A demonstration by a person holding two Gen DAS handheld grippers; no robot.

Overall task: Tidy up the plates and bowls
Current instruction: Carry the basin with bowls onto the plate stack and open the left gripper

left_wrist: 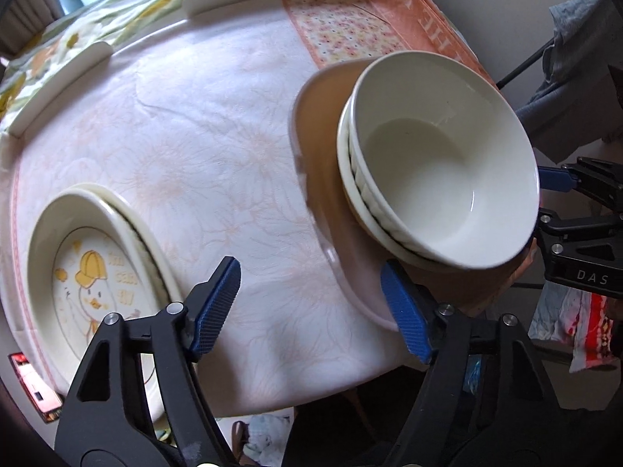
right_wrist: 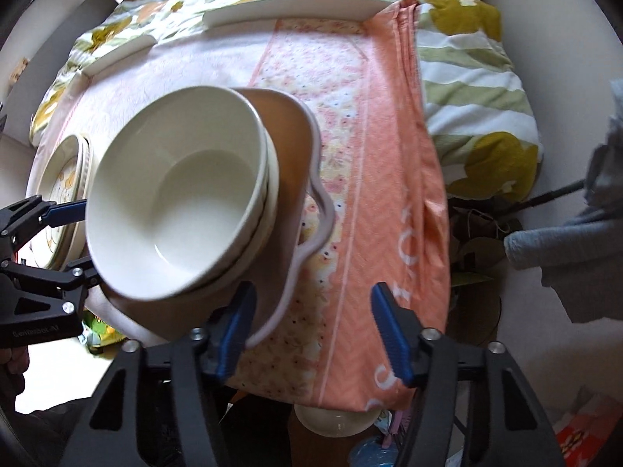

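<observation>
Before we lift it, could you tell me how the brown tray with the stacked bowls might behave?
The brown tray looks rigid. The white bowls sit loosely nested on it, so tilting may slide them. They look glazed, probably slippery and breakable.

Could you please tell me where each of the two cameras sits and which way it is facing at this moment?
Left wrist: on the left gripper, facing steeply down at the table; stacked white bowls on a brown plate, duck plate; right gripper at the right edge.
Right wrist: on the right gripper, also facing down; bowls, orange cloth; left gripper at the left edge.
Shared: bowls, brown plate, duck plate.
</observation>
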